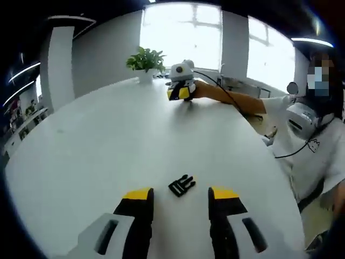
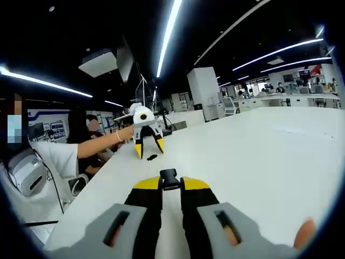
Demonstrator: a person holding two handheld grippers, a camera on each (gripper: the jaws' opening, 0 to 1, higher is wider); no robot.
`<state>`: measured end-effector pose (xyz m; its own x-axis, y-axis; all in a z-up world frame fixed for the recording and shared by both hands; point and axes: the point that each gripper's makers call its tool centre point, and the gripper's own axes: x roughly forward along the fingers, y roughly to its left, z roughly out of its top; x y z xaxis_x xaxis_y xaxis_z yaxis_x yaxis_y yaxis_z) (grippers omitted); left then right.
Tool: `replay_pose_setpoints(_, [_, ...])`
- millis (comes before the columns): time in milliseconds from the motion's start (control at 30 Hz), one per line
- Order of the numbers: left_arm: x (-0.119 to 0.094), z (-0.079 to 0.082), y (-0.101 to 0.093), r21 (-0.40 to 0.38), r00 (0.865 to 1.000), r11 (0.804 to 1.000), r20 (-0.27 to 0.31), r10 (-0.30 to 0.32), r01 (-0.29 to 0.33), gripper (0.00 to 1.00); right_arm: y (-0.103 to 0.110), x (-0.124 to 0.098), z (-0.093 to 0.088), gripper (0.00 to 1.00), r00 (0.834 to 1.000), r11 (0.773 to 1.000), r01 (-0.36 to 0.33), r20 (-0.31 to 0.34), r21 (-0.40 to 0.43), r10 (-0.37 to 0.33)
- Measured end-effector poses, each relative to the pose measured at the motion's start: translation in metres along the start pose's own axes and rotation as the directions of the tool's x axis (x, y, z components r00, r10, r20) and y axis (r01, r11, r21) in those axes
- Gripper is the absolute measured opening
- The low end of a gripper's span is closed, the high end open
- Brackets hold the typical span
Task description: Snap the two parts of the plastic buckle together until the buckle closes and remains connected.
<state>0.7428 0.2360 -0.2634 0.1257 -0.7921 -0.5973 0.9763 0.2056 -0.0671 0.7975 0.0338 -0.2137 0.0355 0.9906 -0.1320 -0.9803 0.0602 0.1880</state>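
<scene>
left claw point(image 1: 180, 198) wide open above the white desk point(image 1: 108, 145), gripping nothing, with the pronged buckle half point(image 1: 181, 185) lying flat on the desk between its yellow tips, untouched. right claw point(image 2: 171, 184) nearly closed, pinching the black socket half point(image 2: 169, 178) at its tips just above the desk. potted plant point(image 1: 145, 61) at the desk's far edge.

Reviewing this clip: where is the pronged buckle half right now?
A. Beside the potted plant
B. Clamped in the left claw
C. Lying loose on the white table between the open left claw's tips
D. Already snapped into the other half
C: the pronged buckle half lies loose on the white table, just ahead of the open left claw.
</scene>
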Motion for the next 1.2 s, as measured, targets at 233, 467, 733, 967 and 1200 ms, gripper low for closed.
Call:
replay_pose_setpoints(233, [0.022,0.015,-0.008,0.001,0.994,0.997,0.079,-0.079,0.079,0.42,-0.002,-0.002,0.0,0.12,1.0,1.0,0.0,0.004,0.004,0.0])
replay_pose_setpoints(467, [0.029,0.02,-0.002,0.011,0.982,0.994,0.154,-0.105,0.105,0.41,-0.005,-0.006,0.0,0.12,1.0,1.0,-0.002,0.003,0.004,0.002])
replay_pose_setpoints(733, [0.02,0.016,0.009,0.078,0.975,0.989,0.176,-0.134,0.122,0.18,-0.01,-0.01,0.0,0.12,1.0,1.0,-0.003,0.002,0.003,0.003])
replay_pose_setpoints(967, [0.014,0.015,0.02,0.078,0.973,0.989,0.188,-0.135,0.122,0.13,-0.013,-0.011,0.002,0.12,1.0,1.0,-0.002,0.005,0.003,0.002])
replay_pose_setpoints(1200, [0.019,0.016,0.014,0.07,0.975,0.992,0.192,-0.113,0.101,0.13,-0.009,-0.01,0.001,0.12,1.0,1.0,0.0,0.005,0.001,0.0])
